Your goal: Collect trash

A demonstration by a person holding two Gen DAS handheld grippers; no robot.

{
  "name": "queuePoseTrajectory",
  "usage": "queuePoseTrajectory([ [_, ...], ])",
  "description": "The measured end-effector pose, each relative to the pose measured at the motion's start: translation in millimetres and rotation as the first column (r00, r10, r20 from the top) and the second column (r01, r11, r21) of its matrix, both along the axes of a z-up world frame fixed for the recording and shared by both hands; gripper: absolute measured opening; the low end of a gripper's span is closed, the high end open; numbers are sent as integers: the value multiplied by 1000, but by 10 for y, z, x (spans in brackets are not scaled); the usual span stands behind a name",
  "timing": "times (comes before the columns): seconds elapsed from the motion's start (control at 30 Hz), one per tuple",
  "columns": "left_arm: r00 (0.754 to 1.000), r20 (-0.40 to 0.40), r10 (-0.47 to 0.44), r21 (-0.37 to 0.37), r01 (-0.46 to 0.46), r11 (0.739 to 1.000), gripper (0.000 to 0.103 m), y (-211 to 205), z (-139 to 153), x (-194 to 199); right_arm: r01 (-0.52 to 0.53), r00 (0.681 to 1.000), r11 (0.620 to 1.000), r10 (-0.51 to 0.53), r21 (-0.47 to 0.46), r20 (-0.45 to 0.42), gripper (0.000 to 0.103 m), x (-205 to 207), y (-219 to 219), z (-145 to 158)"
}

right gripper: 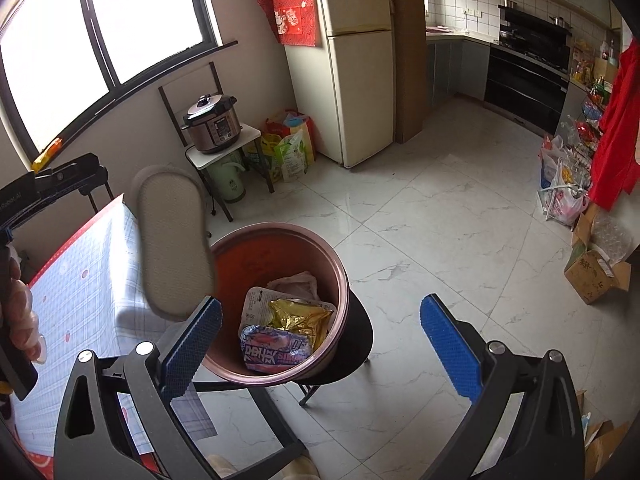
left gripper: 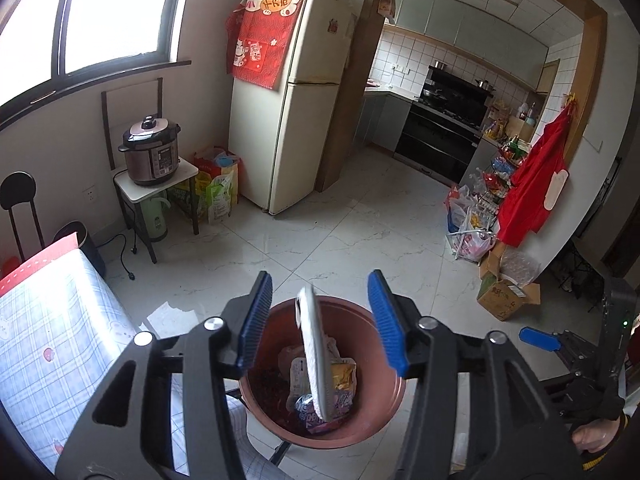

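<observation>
A brown-pink trash bin (left gripper: 360, 420) (right gripper: 280, 240) stands on a black stool beside the table. It holds snack wrappers (right gripper: 296, 320), one gold and one blue-red. A flat grey oval insole-like piece (left gripper: 314, 352) (right gripper: 172, 240) is in mid-air, on edge, over the bin's rim. My left gripper (left gripper: 322, 320) is open, its blue pads well apart on either side of the piece, not touching it. My right gripper (right gripper: 320, 348) is open and empty, above the bin's front.
A table with a checked cloth (left gripper: 52, 340) (right gripper: 80, 300) lies left of the bin. A fridge (left gripper: 288, 100), a pressure cooker on a small stand (left gripper: 152, 152), shopping bags (left gripper: 216, 184) and cardboard boxes (left gripper: 504, 296) ring the tiled floor.
</observation>
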State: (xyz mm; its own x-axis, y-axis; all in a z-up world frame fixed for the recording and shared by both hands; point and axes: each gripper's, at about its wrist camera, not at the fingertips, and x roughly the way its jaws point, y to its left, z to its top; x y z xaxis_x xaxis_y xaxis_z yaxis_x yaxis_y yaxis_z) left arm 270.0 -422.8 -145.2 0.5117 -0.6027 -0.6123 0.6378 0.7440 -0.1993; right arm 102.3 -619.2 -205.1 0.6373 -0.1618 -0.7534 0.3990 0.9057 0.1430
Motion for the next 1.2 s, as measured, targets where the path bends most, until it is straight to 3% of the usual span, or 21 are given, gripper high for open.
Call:
queuePoseTrajectory([
  [0.17, 1000, -7, 1, 11, -1, 1000, 62, 81, -2, 11, 9, 1000, 1000, -9, -6, -3, 98, -1, -32, 17],
  [0.3, 1000, -5, 12, 13, -12, 1000, 83, 199, 15, -21, -5, 1000, 1000, 5, -22, -6, 98, 49, 3, 67],
  [0.47, 1000, -2, 18, 29, -18, 999, 94, 362, 63, -125, -38, 999, 998, 37, -55, -22, 98, 116, 132, 168],
  [0.7, 999, -1, 44, 38, -44, 998, 97, 729, 256, -287, -46, 999, 994, 48, -95, 18, 98, 105, 432, 489],
  [1.2, 968, 155, 197, 24, -203, 979, 97, 2216, 1035, -999, -11, 988, 983, 39, -184, 147, 98, -387, 1508, 1332],
])
